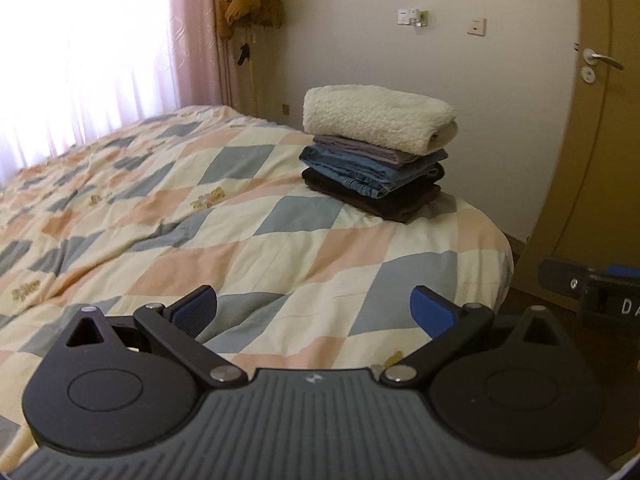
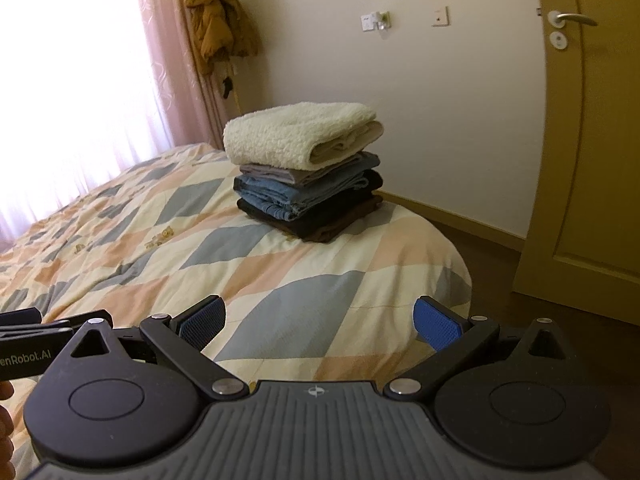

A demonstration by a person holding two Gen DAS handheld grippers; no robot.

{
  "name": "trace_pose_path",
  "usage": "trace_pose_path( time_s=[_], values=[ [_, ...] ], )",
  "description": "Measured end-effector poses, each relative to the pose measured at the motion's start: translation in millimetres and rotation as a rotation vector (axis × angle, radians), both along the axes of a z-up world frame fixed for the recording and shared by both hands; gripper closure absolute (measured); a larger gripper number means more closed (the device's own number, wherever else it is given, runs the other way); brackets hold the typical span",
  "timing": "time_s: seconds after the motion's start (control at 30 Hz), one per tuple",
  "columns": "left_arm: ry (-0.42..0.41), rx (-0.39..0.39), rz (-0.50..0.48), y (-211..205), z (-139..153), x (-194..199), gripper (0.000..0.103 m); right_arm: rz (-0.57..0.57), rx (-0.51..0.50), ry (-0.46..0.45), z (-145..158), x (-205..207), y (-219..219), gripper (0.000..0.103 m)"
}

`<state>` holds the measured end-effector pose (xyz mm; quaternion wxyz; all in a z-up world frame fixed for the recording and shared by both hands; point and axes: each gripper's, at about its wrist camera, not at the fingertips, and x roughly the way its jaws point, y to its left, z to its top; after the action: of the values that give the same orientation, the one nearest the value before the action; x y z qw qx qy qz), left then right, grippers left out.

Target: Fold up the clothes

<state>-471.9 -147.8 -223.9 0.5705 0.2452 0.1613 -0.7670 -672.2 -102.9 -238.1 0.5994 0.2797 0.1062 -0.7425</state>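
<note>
My left gripper [image 1: 314, 312] sits low in the frame of its own view, its blue-padded fingers [image 1: 196, 312] spread wide with nothing between them, hanging over the patchwork quilt [image 1: 168, 216]. My right gripper [image 2: 320, 322] is likewise wide apart and empty at the bottom of its view, over the quilt's near corner.

The stack of folded clothes [image 1: 376, 156] lies well apart from both grippers, above and right of center in the left view, near the far right corner of the bed. In the right view the stack appears just above center [image 2: 308, 172]. A cream fleece piece [image 2: 300, 134] lies on top, then a grey one, blue denim [image 2: 296, 194] and dark garments at the base.

A door [image 2: 592, 160] fills the right edge, and a mustard jacket [image 2: 220, 20] hangs at upper left beside the pink curtain [image 2: 168, 60].
</note>
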Motion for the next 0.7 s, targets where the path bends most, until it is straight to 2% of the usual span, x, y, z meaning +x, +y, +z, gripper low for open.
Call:
trace_pose_path(
  time_s=[0.23,0.7],
  values=[
    [-0.031,-0.032,-0.014,34,8,-15,0.001,-0.018,-0.047,0.007,14,-3,35,0.000],
    [-0.017,-0.124,-0.039,81,32,-23,0.001,-0.026,-0.112,0.056,36,-3,87,0.000]
  ],
)
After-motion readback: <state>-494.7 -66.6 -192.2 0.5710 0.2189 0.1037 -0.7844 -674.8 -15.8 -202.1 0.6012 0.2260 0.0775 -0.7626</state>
